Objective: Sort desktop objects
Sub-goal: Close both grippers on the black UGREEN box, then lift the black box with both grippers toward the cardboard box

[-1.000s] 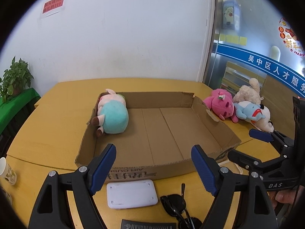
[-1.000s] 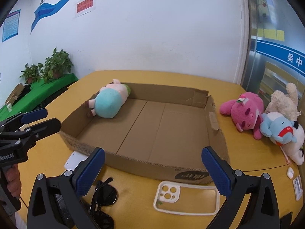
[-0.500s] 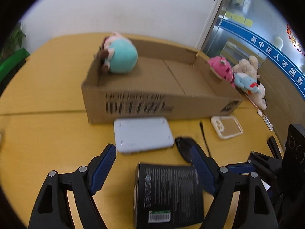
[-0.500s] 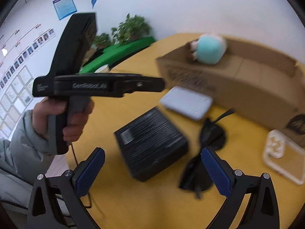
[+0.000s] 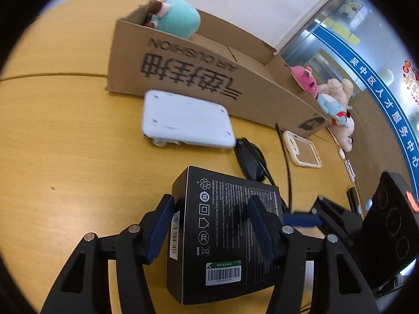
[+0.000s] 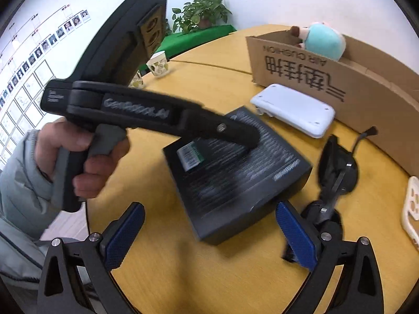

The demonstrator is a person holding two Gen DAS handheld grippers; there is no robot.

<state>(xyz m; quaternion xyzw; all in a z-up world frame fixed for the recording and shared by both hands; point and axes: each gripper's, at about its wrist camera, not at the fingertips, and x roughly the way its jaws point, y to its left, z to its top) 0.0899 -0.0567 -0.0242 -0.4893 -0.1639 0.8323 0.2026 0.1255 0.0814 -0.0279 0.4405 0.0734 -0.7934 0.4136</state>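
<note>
A black retail box (image 5: 222, 235) (image 6: 235, 178) lies on the yellow table. My left gripper (image 5: 210, 225) hangs right over it, jaws closing. Its left pad is beside the box's left side and its right pad is over the top face; no firm pinch shows. In the right wrist view one left fingertip (image 6: 248, 141) rests at the box top, with a hand (image 6: 86, 162) on the grip. My right gripper (image 6: 209, 235) stands open just short of the box's near corner. A white flat device (image 5: 186, 123), black sunglasses (image 6: 337, 167) and a clear phone case (image 5: 303, 149) lie nearby.
A low cardboard box (image 5: 183, 70) stands behind the white device with a teal plush (image 5: 178, 18) in its left corner. Other plush toys (image 5: 335, 102) lie past its right end. A paper cup (image 6: 157, 64) stands near the table's far edge.
Both grippers came down from the cardboard box to the black box. The left jaws have narrowed over it. The right gripper swung left and now faces the left gripper.
</note>
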